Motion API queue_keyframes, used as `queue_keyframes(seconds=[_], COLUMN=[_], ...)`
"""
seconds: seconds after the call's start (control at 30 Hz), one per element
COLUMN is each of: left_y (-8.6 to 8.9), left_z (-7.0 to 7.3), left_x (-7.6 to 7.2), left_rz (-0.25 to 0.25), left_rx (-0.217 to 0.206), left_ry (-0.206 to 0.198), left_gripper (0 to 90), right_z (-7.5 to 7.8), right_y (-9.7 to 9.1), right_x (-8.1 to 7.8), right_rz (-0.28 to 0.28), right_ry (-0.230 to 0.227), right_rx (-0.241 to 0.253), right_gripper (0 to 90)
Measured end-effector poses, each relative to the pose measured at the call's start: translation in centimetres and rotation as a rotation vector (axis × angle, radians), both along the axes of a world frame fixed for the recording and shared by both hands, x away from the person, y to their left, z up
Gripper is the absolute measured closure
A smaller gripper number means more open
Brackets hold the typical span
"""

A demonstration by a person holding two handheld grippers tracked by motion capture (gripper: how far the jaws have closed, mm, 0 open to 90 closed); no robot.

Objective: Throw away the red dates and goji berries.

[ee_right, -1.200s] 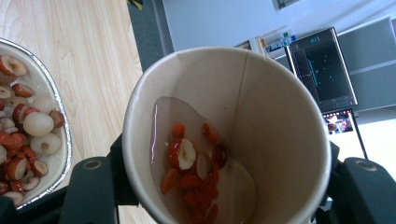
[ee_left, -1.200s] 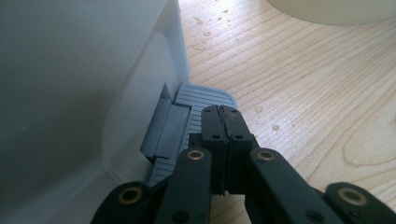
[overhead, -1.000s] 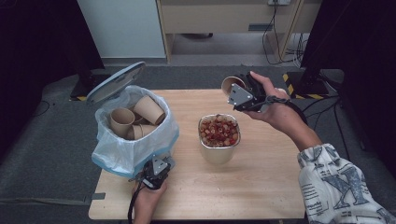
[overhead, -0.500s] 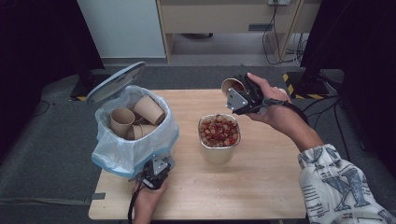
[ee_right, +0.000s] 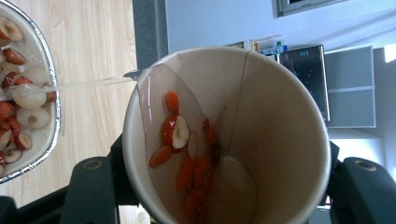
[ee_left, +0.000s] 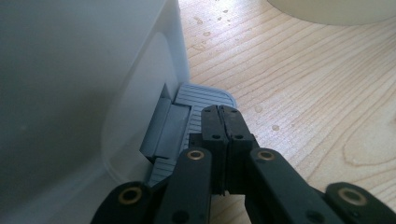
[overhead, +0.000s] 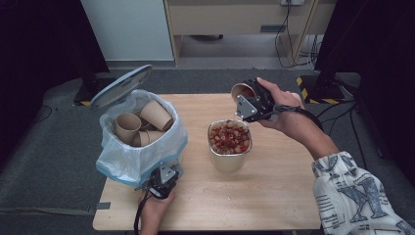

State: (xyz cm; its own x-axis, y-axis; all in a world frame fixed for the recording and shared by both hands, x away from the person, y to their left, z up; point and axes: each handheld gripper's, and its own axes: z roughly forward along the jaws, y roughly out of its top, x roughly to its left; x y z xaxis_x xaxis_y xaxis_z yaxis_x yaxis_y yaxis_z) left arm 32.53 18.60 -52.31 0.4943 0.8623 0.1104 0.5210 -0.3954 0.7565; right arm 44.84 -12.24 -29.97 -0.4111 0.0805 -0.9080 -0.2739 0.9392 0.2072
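The right hand (overhead: 286, 110) is raised over the far side of the wooden table (overhead: 274, 196), upper right of centre in the high view, wrist bent so the right gripper (overhead: 249, 103) lies nearly level with its jaws clamped around one paper cup (overhead: 242, 90). That cup is tipped on its side, mouth toward the foil bowl (overhead: 229, 144); in the right gripper view a thin stream of liquid (ee_right: 88, 83) runs from its lip to the bowl at the left edge, and red date slices and berries (ee_right: 180, 140) cling to its inner wall. The single bowl sits mid-table, heaped with red and pale fruit. At the lower left, the left hand (overhead: 154, 213) comes in from the table's near edge, its left gripper (overhead: 164, 178) low against the foot of the one pedal bin (overhead: 139, 156); its jaws are pressed together with nothing between them, tips resting on the grey pedal (ee_left: 187, 121). The bin's lid (overhead: 120, 87) stands open, and at least three used paper cups (overhead: 142, 122) lie inside its bag.
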Motion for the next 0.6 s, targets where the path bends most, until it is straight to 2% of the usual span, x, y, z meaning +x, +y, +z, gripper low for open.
queue_keyframes(seconds=[0.6], left_y=[0.01], left_z=[0.00], left_x=[0.01], left_rz=[-0.001], left_rx=[0.000], left_ry=[0.000], left_gripper=[88.4], right_z=[0.25], right_y=[-0.27], right_x=[0.10], right_rz=[-0.004], right_ry=[-0.002], right_rx=[0.011], right_gripper=[34.8])
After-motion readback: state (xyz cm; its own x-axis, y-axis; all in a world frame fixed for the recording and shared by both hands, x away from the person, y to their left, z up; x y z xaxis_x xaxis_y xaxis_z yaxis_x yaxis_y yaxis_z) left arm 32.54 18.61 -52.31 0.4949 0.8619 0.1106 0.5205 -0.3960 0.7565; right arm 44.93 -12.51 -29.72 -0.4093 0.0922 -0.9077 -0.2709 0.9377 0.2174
